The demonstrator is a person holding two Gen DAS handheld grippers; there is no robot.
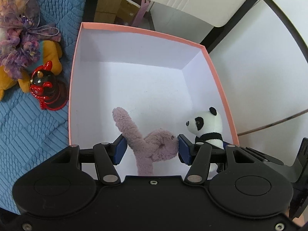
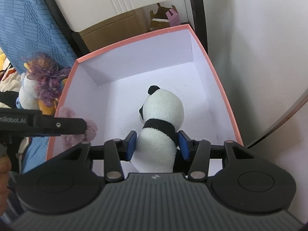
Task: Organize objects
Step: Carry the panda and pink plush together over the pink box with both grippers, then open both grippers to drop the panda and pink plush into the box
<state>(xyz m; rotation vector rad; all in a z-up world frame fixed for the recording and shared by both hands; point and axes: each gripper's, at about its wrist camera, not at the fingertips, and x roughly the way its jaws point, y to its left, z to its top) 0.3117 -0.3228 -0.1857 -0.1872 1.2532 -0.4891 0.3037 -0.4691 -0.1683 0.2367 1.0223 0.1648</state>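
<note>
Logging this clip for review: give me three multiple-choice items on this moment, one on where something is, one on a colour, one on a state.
1. Where is the red and black figurine?
A. Inside the box
B. On the blue cloth outside the box
C. Between the right gripper's fingers

2. What colour is the rim of the box?
A. Pink
B. Green
C. Black

3. What is the state of the right gripper?
A. Open and empty
B. Shut on the pink plush
C. Shut on the panda plush

Answers:
1. B: it lies on the cloth beside the box's left wall, next to the yellow plush.
2. A: the edge is pink, the inside white.
3. C: its blue pads press the panda's body over the box; the pink plush is in the left gripper.
</note>
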